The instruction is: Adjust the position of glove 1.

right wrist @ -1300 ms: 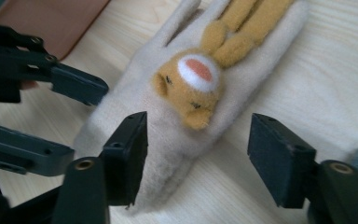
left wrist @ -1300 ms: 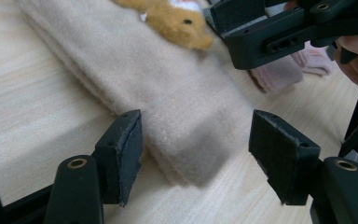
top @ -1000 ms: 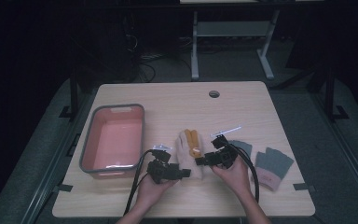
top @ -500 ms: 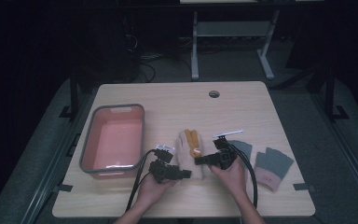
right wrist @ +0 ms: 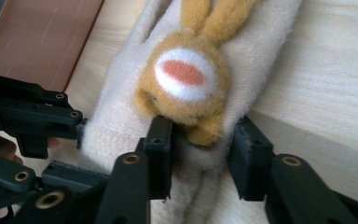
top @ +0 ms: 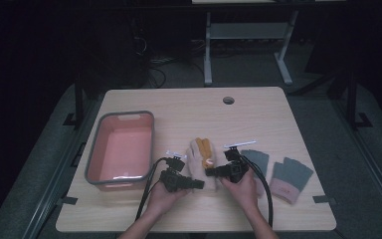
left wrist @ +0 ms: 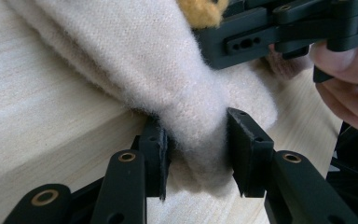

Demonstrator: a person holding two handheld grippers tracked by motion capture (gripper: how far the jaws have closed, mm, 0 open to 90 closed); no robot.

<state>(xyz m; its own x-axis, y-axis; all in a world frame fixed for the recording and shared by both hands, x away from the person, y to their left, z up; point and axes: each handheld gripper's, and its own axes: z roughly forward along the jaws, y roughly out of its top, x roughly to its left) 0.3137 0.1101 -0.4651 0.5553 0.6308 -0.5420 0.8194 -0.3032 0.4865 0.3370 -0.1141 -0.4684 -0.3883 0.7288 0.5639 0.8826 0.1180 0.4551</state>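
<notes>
Cream fleece of the glove (top: 199,158) lies in the lower middle of the high view, on the wooden bench (top: 179,104). We see our left claw (left wrist: 196,149) pinching a fold of its cuff, and our right claw (right wrist: 200,140) astride the cuff edge below the orange rabbit patch (right wrist: 186,88), touching it. At the left stands a pink tub (top: 121,149); at the right lie two grey gloves (top: 278,172).
</notes>
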